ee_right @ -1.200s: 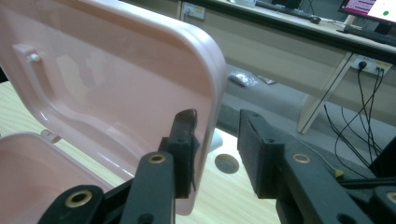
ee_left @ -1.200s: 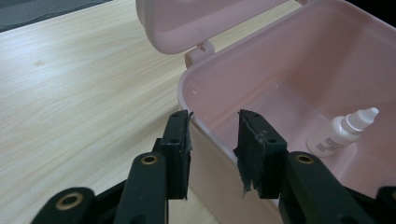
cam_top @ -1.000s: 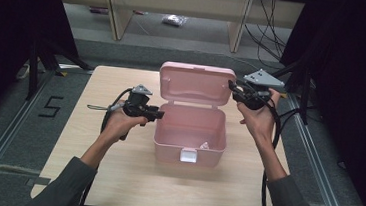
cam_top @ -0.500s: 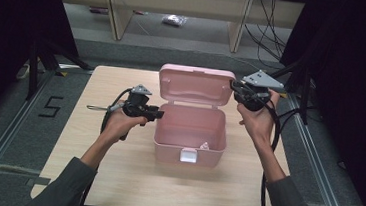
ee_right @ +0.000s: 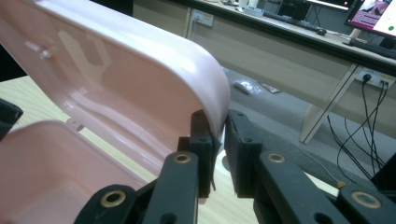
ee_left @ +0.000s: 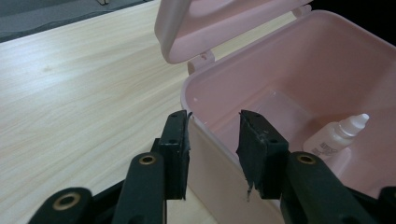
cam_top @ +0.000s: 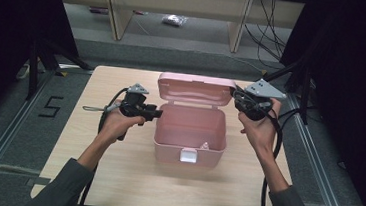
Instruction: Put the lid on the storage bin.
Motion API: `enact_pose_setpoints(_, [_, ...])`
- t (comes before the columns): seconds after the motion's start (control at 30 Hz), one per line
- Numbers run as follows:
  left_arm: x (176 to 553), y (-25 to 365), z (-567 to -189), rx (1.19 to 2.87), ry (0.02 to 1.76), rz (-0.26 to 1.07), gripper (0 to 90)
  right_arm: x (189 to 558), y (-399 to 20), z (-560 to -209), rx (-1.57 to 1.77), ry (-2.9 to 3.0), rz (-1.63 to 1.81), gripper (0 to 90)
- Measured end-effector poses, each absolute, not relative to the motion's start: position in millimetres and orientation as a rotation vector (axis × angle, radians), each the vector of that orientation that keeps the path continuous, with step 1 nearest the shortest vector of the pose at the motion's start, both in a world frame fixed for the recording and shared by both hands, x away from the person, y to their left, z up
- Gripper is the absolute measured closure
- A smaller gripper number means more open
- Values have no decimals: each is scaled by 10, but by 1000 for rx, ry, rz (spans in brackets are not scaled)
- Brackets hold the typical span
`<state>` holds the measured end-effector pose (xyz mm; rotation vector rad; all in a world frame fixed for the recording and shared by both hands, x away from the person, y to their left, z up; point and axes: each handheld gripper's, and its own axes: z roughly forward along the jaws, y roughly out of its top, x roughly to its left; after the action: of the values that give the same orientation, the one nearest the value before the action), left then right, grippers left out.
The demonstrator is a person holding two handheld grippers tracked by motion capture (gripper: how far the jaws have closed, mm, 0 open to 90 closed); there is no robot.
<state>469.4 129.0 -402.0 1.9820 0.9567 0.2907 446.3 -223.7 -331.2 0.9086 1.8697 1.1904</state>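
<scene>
**Desk:** Where's the box [cam_top: 191, 129]?

**Operator:** Mid-desk, lid [cam_top: 195, 89] up toward the far edge. My right gripper [ee_right: 218, 135] is clamped on the lid's right corner; my left gripper [ee_left: 212, 140], jaws apart, straddles the box's left wall.

**Desk:** Handling?

**Operator:** I judge it light, stiff, slick plastic. I'd take the rim. A small bottle [ee_left: 337, 136] lies inside.

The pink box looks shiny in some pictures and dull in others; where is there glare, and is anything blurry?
Right gripper view: soft glare streaks run along the curved lid, and the monitor behind is bright and hazy. Left gripper view: the box is evenly lit and the bottle is readable. High view: dim surroundings, matte pink.
</scene>
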Motion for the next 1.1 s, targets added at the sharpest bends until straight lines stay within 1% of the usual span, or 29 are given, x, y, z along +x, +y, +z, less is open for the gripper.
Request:
enact_pose_setpoints(0.3, [4523, 1420, -3930, 1963, 922, 287, 572, 4344, -2246, -3345, 908, 1894, 1175, 813])
enact_pose_setpoints(0.33, [4504, 1426, -3927, 1940, 930, 283, 562, 4337, -2258, -3349, 896, 1903, 1176, 812])
enact_pose_setpoints(0.5, [4370, 1559, -3889, 1913, 930, 307, 542, 4283, -2276, -3385, 870, 1904, 1180, 806])
enact_pose_setpoints(0.73, [4247, 1641, -3904, 1963, 909, 326, 514, 4192, -2262, -3435, 876, 1897, 1180, 799])
enact_pose_setpoints(0.93, [4117, 1666, -3909, 1943, 906, 319, 495, 4126, -2283, -3475, 867, 1910, 1189, 787])
enact_pose_setpoints(1.07, [4040, 1653, -3940, 1963, 903, 320, 466, 4062, -2297, -3517, 861, 1919, 1195, 784])
enact_pose_setpoints(1.1, [4028, 1669, -3951, 1995, 886, 318, 461, 4052, -2298, -3524, 865, 1916, 1199, 786])
